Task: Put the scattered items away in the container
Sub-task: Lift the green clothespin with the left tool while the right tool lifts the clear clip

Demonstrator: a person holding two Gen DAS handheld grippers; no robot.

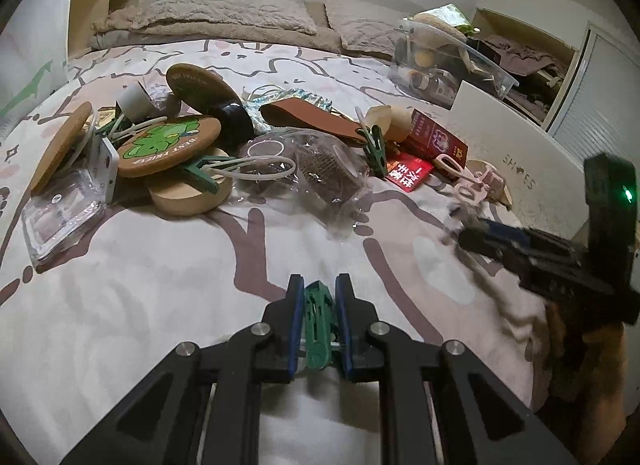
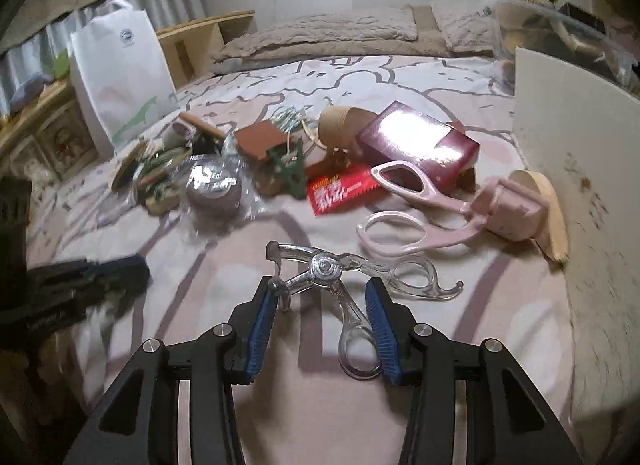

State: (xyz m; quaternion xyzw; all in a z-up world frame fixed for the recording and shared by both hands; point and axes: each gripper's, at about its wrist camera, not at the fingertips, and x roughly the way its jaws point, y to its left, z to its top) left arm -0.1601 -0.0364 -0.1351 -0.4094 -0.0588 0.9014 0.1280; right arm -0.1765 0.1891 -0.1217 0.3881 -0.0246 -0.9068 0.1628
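Left tool (image 1: 318, 297) pinches a green clip (image 1: 319, 329); right tool (image 2: 320, 313) grips a clear curler (image 2: 344, 277).
Both hover over the bed (image 1: 140, 285). The curler's loop handle lies against the right blue pad, its metal head at the left pad. Beyond lie pink scissors (image 2: 404, 201), a red box (image 2: 420, 145) and coasters (image 1: 170, 145); the clear container (image 1: 452, 61) sits far right.

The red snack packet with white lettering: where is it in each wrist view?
Left wrist view: red packet right of centre, below the maroon box.
Right wrist view: red packet at centre, left of the pink scissors.
Shared landmark: the maroon box, touching the packet's far edge.
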